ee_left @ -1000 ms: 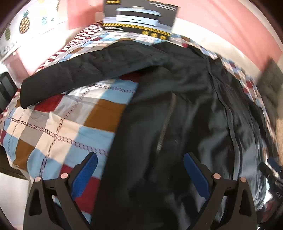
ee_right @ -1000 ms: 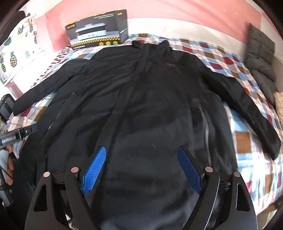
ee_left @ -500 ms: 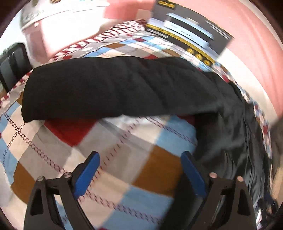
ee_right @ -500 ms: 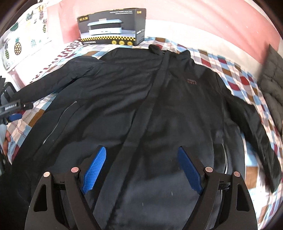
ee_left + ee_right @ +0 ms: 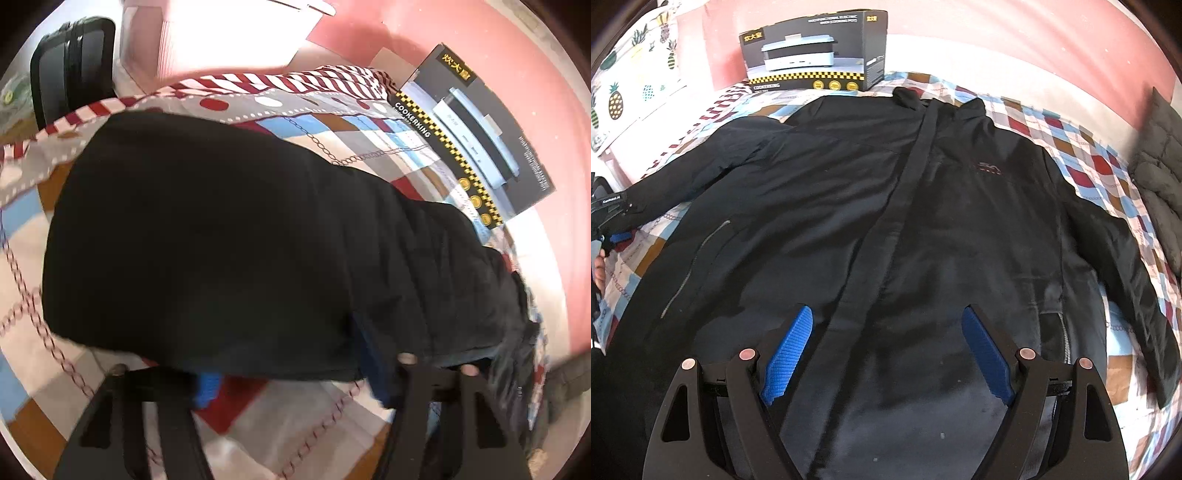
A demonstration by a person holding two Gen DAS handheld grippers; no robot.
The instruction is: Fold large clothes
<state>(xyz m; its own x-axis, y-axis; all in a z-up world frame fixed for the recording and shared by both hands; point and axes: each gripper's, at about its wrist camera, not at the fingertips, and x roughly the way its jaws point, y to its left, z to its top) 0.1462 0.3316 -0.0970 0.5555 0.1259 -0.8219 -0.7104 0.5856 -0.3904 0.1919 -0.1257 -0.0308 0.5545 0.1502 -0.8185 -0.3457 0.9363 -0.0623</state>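
A large black jacket [image 5: 886, 221] lies spread face up on the checked bedspread [image 5: 1089, 155], zip strip down its middle and both sleeves out to the sides. In the left wrist view its left sleeve [image 5: 221, 240] fills the middle. The sleeve's near edge drapes over the tips of my left gripper [image 5: 291, 358], whose jaws are closing with that edge between them. The blue pads [image 5: 208, 384] are partly hidden and still stand apart. My right gripper [image 5: 888, 325] hovers open over the jacket's lower front with nothing between its pads. The left gripper [image 5: 613, 236] also shows at the sleeve's end.
A dark appliance box [image 5: 812, 55] stands at the head of the bed behind the collar. A grey quilted cushion [image 5: 1160, 177] lies at the right edge. A black case [image 5: 70, 66] stands beyond the bed's left side. A pink wall runs behind.
My left gripper swung from the jacket's body to the left sleeve, rolled, and its jaws narrowed around the sleeve's edge. The right gripper drifted a little over the jacket and stayed open.
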